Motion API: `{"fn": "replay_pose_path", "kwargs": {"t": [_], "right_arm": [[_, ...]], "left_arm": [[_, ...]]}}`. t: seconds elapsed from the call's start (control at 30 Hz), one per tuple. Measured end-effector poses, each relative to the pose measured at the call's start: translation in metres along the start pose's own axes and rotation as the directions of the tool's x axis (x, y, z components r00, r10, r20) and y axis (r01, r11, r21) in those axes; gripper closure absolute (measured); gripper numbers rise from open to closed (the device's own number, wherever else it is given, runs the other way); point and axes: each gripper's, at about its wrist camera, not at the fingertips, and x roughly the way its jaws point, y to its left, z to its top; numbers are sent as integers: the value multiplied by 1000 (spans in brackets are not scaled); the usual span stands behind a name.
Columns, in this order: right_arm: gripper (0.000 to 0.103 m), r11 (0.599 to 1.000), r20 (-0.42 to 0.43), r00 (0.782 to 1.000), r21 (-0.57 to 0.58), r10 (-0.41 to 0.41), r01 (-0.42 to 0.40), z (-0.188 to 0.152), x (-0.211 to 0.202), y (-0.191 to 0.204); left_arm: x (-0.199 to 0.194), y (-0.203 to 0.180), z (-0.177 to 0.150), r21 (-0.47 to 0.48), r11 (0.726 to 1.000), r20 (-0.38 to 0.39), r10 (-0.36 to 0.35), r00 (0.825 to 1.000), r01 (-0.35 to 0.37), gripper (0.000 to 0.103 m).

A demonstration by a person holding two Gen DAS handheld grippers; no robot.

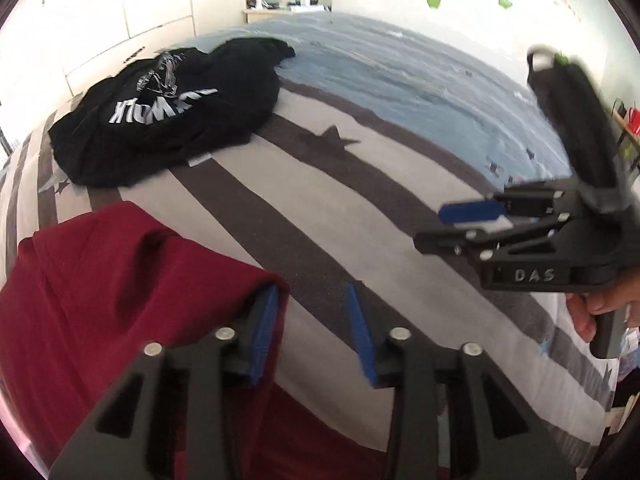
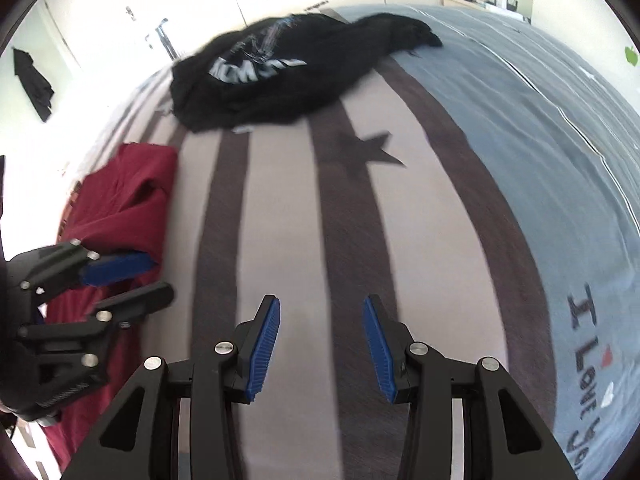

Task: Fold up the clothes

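Clothes: 2 pieces on the bed [image 2: 320, 240]; red garment [image 1: 100, 288] bunched at 8 o'clock in the left wrist view, black shirt [image 1: 168, 120] heaped at 11 o'clock, well apart from the red one.
Red garment, right wrist view: at 9 o'clock [image 2: 124, 200], near the bed's edge, creased, one flap doubled over.
Black shirt, right wrist view: at 12 o'clock [image 2: 280, 76], white print up, crumpled, not folded.
Left gripper [image 1: 312, 332]: jaws part open, nothing pinched; left pad against the red cloth's edge, right pad over bare bedspread; cloth beside the gap, not in it.
Right gripper [image 2: 320, 340]: jaws part open and empty, over a grey stripe, well clear of both garments.
Right gripper, left wrist view: at 3 o'clock [image 1: 460, 224], a hand [image 1: 600, 308] on its grip.
Step in hand, likely: red piece set down, black shirt next.
Doing it well: reach with jaws apart; pick 2 matching points such as the shoulders; pinch 1 layer only; lift and spread flat on the open striped area before any fold.
Risk: grabbing a bunched wad, leaving the shirt twisted.
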Motion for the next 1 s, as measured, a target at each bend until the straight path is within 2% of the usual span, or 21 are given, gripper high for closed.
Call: {"fn": "replay_pose_path", "kwargs": {"t": [0.1, 0.2, 0.3, 0.37, 0.5, 0.53, 0.67, 0.73, 0.77, 0.8, 0.83, 0.87, 1.0], "right_arm": [[63, 1000, -9, 1000, -1, 0, 0, -9, 2, -6], [63, 1000, -6, 1000, 8, 21, -21, -14, 3, -3], [63, 999, -4, 999, -1, 50, -50, -18, 4, 6], [63, 997, -4, 998, -14, 70, -70, -19, 5, 13], [63, 994, -6, 995, -52, 95, -96, -21, 6, 26], [63, 994, -9, 995, -58, 97, -98, -22, 7, 29], [63, 992, -17, 994, -56, 108, -109, -22, 12, 34], [63, 992, -17, 994, -56, 112, -113, -21, 12, 36], [63, 992, -17, 993, -55, 113, -114, -21, 13, 37], [63, 992, -18, 993, -55, 116, -117, -21, 13, 38], [63, 991, -17, 993, -58, 119, -120, -21, 13, 39], [63, 991, -16, 992, -63, 121, -122, -20, 13, 41], [63, 987, -7, 991, -83, 135, -135, -17, 12, 49]], "left_arm": [[-24, 21, -12, -158, 987, 32, -15, 999, 20, 67], [-54, 47, -37, -340, 940, 66, 1, 998, 22, 64], [-78, 79, -66, -504, 864, 85, 56, 995, -6, 59], [-84, 100, -84, -603, 797, 81, 72, 994, -9, 50], [-65, 127, -107, -730, 682, 60, -5, 998, 47, 50], [-61, 128, -105, -733, 677, 73, -16, 997, 65, 50], [-48, 121, -86, -689, 711, 143, -57, 988, 141, 50], [-36, 119, -77, -672, 721, 143, -99, 985, 170, 52], [-32, 119, -73, -653, 738, 136, -103, 985, 167, 67], [-28, 119, -68, -634, 757, 128, -100, 987, 159, 76], [-28, 119, -62, -612, 778, 120, -83, 989, 140, 90], [-29, 121, -55, -595, 794, 119, -65, 991, 124, 93], [-43, 153, -19, -583, 807, 163, 3, 987, 94, 95]]}}
